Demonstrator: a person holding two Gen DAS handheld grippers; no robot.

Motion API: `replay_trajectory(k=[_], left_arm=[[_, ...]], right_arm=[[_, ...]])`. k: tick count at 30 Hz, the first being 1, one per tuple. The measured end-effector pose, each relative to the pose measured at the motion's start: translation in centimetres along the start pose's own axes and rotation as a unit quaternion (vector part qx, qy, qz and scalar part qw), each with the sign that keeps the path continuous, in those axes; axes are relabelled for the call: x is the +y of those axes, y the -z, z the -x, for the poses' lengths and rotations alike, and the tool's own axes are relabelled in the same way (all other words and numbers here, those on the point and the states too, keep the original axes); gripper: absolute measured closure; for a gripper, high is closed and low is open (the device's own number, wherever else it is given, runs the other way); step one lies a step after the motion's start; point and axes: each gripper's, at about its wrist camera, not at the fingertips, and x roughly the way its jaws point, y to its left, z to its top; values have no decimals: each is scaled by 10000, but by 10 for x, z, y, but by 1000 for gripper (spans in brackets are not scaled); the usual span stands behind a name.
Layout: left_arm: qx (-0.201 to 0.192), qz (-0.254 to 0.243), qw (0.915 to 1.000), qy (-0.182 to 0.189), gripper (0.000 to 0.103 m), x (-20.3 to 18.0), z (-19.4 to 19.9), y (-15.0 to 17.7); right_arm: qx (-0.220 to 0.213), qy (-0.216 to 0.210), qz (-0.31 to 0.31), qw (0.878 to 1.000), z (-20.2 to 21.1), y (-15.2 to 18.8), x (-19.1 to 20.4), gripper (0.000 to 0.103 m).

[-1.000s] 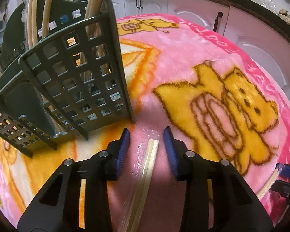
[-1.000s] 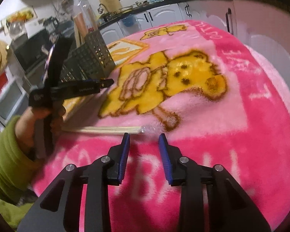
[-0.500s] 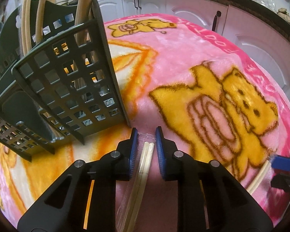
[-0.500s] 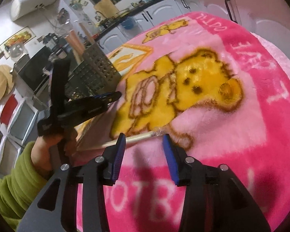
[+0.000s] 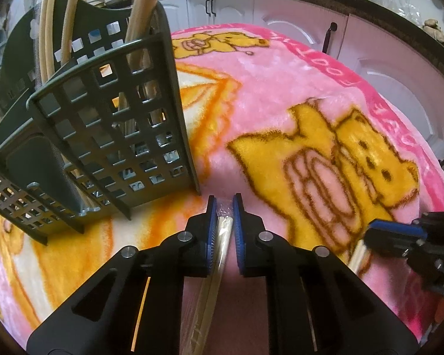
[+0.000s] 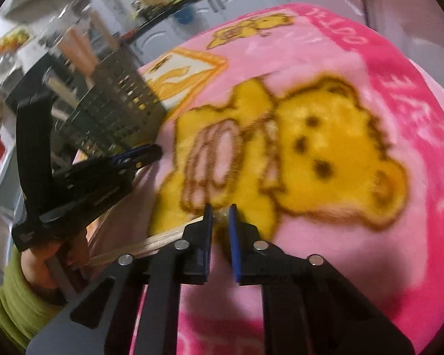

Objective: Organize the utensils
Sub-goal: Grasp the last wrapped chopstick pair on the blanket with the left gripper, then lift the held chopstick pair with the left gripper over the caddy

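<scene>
A pair of pale wooden chopsticks in a clear wrapper (image 5: 222,236) lies between both grippers over the pink bear blanket (image 5: 281,88). My left gripper (image 5: 224,210) is shut on one end of it, just right of the dark green slotted utensil basket (image 5: 109,124). My right gripper (image 6: 220,216) is shut on the other end, on the crinkled wrapper tip; the chopsticks (image 6: 151,242) run left from it toward the left gripper (image 6: 139,155). The right gripper also shows at the right edge of the left wrist view (image 5: 393,233).
The basket holds several long wooden utensils (image 5: 139,14) standing upright. White kitchen cabinets (image 5: 310,20) and a dark counter run behind the table. A hand in a green sleeve (image 6: 11,301) holds the left gripper.
Both grippers have closed from open onto the two ends of the wrapped chopsticks. The right gripper moved forward to the wrapper tip; the chopsticks have lifted slightly.
</scene>
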Motion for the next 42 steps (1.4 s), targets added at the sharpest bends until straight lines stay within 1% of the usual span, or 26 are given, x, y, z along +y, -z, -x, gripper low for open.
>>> replay_trajectory(k=[2,4,11,17,23,31,42], left_arm=[[-31,32,10000,33,96,2,2,0],[-76,81,9999,74,96,6,8,-1],[-383,308,9983,311,96,18,38,-6],[-790,455,9947,480,96,29,74,-16],[-1210,617,9889,593,96,41,111,-23],[-1703,825,9798,653,96,60,154,-29],[-2149,966,9699,620,96,81,193,-38]], right_arm=[[-106,28,172,9998,2,-2,7,97],[-231,-34,242,9994,7,-7,10,97],[-803,-172,656,9945,39,-21,26,98],[-1275,-289,1024,9861,70,-36,50,99],[-1636,-336,1376,9763,91,-49,73,101],[-1930,-409,1829,9631,109,-60,103,101],[-2244,-449,2197,9483,126,-79,133,102]])
